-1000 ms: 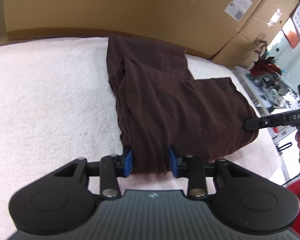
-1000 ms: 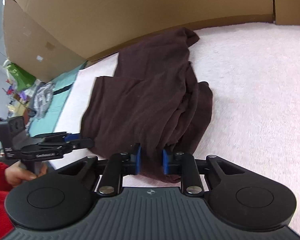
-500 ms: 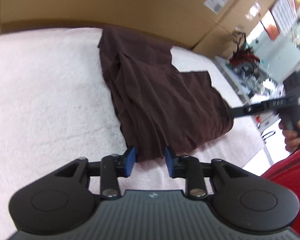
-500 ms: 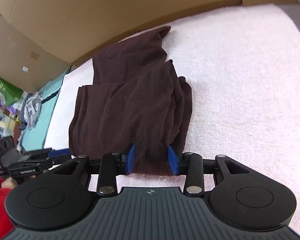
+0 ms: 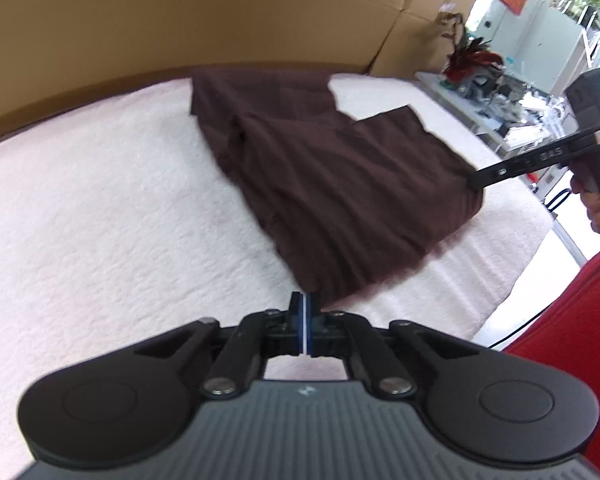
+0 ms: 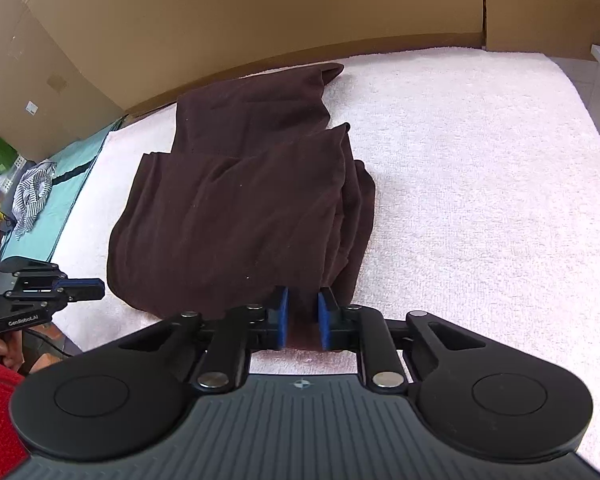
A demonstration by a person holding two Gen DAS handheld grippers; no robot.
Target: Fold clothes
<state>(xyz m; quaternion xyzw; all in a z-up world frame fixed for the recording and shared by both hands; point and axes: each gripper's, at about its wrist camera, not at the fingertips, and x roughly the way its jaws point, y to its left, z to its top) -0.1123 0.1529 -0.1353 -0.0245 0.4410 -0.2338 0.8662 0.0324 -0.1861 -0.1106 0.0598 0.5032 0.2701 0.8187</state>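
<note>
Left gripper [image 5: 305,320] has its pads fully together at the brown garment's [image 5: 332,184] near-left corner, apparently pinching the hem. Right gripper [image 6: 302,322] is closing on the near-right corner; the garment's length runs away across the white towel [image 6: 480,184].

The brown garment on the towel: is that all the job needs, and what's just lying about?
Job:
brown garment
left tongs, shut at its corner
right tongs, closing on its edge
white towel

Lying about:
cardboard boxes
striped cloth
red feathers
</note>
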